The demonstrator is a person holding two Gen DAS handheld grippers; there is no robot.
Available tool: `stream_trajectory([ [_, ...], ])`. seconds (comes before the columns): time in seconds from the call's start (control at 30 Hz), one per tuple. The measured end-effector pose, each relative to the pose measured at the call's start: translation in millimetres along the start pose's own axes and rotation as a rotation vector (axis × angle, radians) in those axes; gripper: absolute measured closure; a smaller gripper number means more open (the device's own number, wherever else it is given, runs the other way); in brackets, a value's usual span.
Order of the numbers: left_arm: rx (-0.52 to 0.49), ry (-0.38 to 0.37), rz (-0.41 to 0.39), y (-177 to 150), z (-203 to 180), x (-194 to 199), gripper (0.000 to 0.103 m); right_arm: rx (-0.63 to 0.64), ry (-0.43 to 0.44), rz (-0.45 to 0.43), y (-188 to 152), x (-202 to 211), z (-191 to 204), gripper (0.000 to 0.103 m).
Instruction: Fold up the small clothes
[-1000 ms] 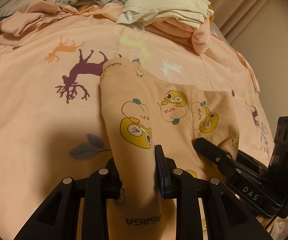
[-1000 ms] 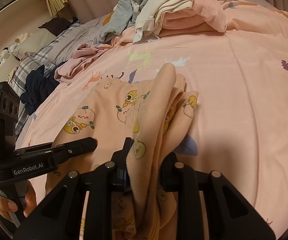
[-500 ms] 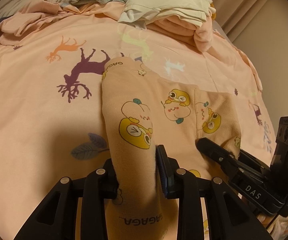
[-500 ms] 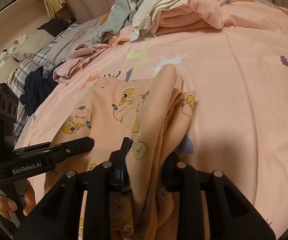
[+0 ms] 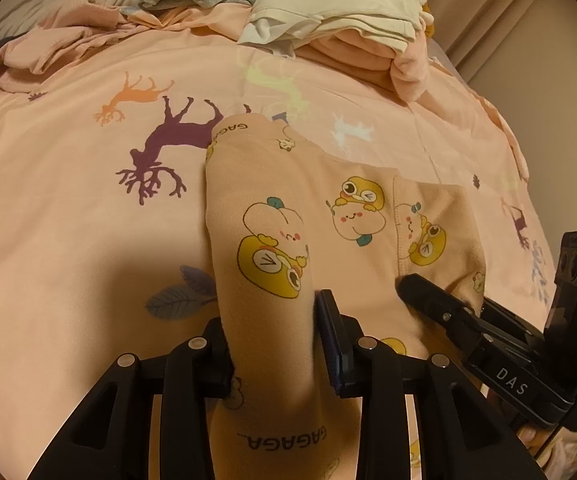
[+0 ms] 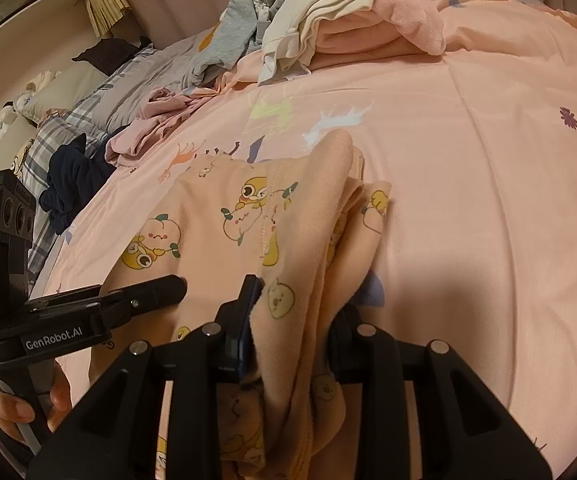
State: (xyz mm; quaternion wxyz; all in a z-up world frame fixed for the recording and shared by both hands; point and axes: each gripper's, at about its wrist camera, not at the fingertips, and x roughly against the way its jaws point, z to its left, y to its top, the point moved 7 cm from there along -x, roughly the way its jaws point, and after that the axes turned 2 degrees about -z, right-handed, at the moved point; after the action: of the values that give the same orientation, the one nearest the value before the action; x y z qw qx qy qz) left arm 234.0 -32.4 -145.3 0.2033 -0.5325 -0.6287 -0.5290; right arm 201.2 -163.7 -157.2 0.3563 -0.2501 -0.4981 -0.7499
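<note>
Peach cartoon-print garment (image 5: 352, 216), spread on bed (image 5: 68, 208) ahead of both grippers: left gripper (image 5: 272, 344) clamped on its left fold, right gripper (image 6: 292, 332) clamped on its bunched right edge.

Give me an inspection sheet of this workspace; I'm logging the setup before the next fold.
Surface: pink bedspread with deer prints, mostly flat.
Job's things: peach cartoon-print child's garment, partly spread, both near edges lifted.
Clutter: folded cream and pink clothes stack; grey top; crumpled pink garment; navy garment.
Grippers: left hand-held gripper shut on the garment; right hand-held gripper shut on its bunched edge.
Cables: nothing seen.
Surroundings: plaid bedding, beige curtain.
</note>
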Motion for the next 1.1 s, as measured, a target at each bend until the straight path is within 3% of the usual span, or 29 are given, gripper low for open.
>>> stream_trajectory([
  [0.6,-0.003,0.021,0.004,0.0,1.8,-0.1,0.064,-0.015,-0.002,-0.001,-1.1,0.3,-2.9,0.068],
  [1.1,-0.017,0.053,0.006,-1.4,1.1,0.8,0.058,-0.028,-0.019,-0.001,-1.6,1.9,-8.7,0.060],
])
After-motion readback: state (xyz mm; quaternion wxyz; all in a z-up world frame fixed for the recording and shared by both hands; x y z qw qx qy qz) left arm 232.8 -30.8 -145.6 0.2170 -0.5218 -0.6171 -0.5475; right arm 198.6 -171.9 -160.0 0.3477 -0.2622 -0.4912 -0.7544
